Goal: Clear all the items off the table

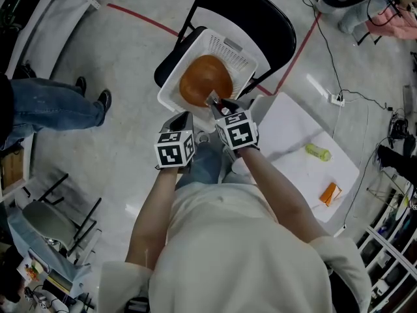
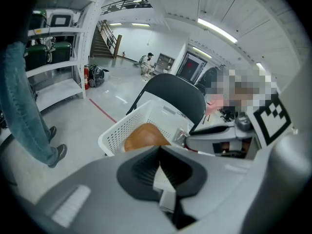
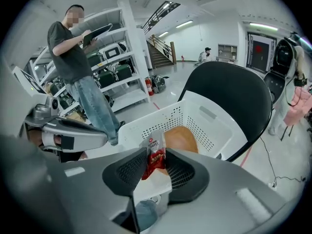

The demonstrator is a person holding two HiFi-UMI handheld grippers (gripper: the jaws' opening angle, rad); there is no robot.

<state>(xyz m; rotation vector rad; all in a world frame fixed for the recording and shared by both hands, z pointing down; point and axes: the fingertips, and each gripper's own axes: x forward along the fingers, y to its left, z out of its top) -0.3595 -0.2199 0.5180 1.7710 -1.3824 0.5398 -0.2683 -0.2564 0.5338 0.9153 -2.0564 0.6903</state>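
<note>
A person in jeans stands on the floor at the far left of the head view, well apart from the chair. The left gripper hangs just beside the near left corner of the basket; its jaws are closed together and grip nothing. The white basket sits tilted on the seat of a black chair, and a round orange-brown thing lies inside it, taking up much of the bottom. The right gripper is over the basket's near rim, pointing steeply down, right next to the left one. Its jaws stand partly apart with a small red packet upright between the pads, its top sticking out above them. The packet's edges touch the pads on both sides, but it does not look squeezed. In the right gripper view the packet hangs directly above the basket, in front of the brown thing. To the right of the chair is the white table. A small green thing lies near its middle, and an orange thing lies near its right edge; what either one is cannot be told.
</note>
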